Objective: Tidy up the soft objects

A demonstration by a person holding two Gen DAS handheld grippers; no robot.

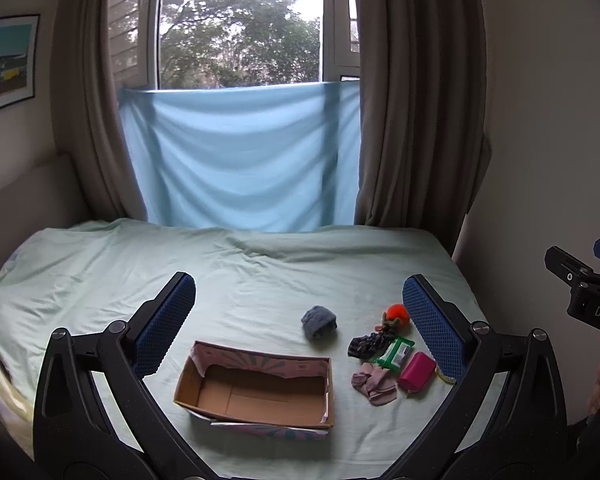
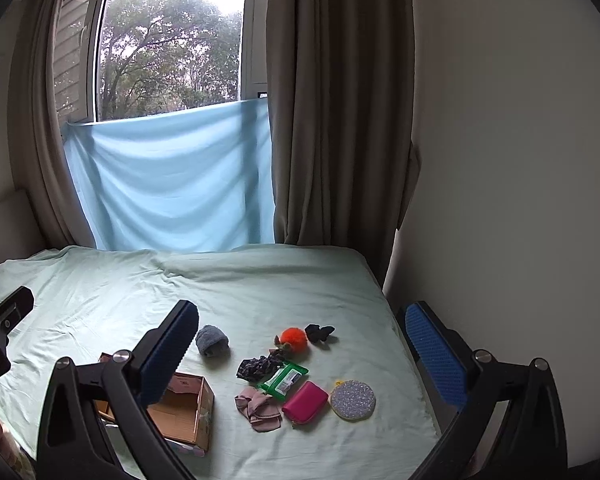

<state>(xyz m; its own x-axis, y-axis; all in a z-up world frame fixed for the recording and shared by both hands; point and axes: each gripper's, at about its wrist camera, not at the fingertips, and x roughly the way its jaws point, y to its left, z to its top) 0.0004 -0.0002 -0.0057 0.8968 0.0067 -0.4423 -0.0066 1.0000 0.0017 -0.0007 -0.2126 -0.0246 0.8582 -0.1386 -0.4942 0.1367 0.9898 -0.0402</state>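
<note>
An empty cardboard box (image 1: 256, 390) sits open on the pale green bed sheet (image 1: 240, 264); it shows too in the right wrist view (image 2: 188, 404). Right of it lie a rolled blue-grey sock (image 1: 319, 321) (image 2: 212, 340), an orange pompom (image 1: 397, 315) (image 2: 294, 337), a dark scrunchie (image 1: 365, 345) (image 2: 256, 368), a green tissue pack (image 1: 394, 353) (image 2: 283, 378), pink socks (image 1: 374, 385) (image 2: 258, 406), a pink pouch (image 1: 417, 372) (image 2: 305, 401), a glittery round pad (image 2: 353, 401) and a black cloth (image 2: 319, 333). My left gripper (image 1: 300, 324) and right gripper (image 2: 306, 360) are open, empty, above the bed.
Brown curtains (image 1: 404, 120) and a light blue cloth (image 1: 244, 156) over the window stand behind the bed. A white wall (image 2: 500, 160) runs along the bed's right edge. A framed picture (image 1: 6, 62) hangs on the left wall.
</note>
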